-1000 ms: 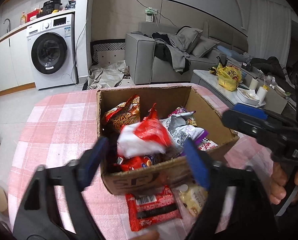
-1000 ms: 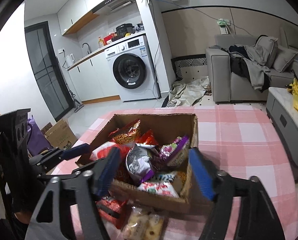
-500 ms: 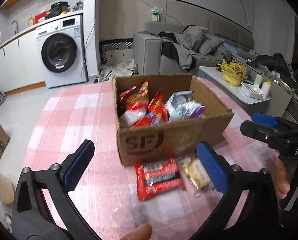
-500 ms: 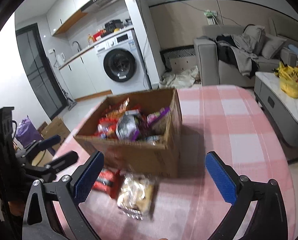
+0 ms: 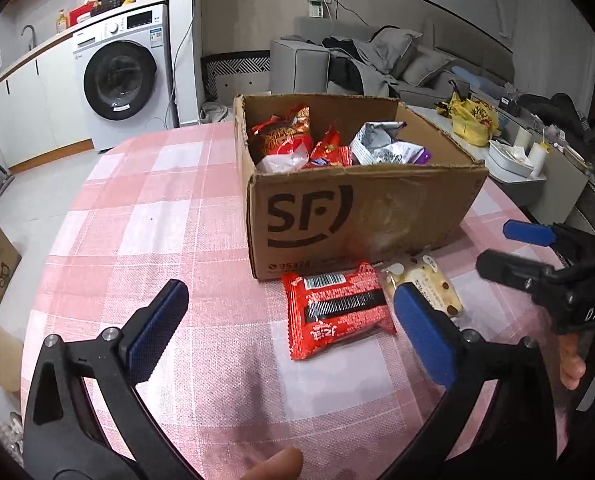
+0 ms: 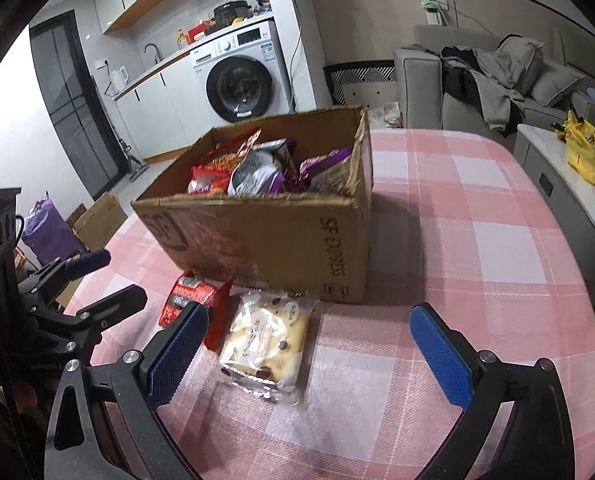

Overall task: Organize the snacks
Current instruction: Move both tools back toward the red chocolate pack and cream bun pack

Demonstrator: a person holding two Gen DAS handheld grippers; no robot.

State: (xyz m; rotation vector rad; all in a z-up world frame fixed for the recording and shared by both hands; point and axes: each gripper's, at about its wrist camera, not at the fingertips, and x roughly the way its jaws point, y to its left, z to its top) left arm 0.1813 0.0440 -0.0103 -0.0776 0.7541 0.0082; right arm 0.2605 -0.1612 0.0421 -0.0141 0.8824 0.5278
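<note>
An open cardboard box (image 5: 361,216) marked SF stands on the pink checked table and holds several snack bags. It also shows in the right wrist view (image 6: 281,236). A red snack pack (image 5: 337,312) and a pale cake pack with dark chips (image 5: 425,284) lie on the table just in front of the box. Both show in the right wrist view, the red pack (image 6: 195,300) left of the cake pack (image 6: 265,336). My left gripper (image 5: 293,332) is open and empty, low over the table before the red pack. My right gripper (image 6: 309,356) is open and empty, just short of the cake pack.
The pink checked tablecloth (image 5: 157,208) runs wide to the left of the box and to its right (image 6: 477,216). A washing machine (image 5: 121,76), a grey sofa (image 5: 377,64) and a low side table with a yellow bag (image 5: 473,120) stand beyond the table.
Both grippers have pulled back and down from over the box to table level in front of it. The left jaws have opened wide. The box contents now sit farther away.
</note>
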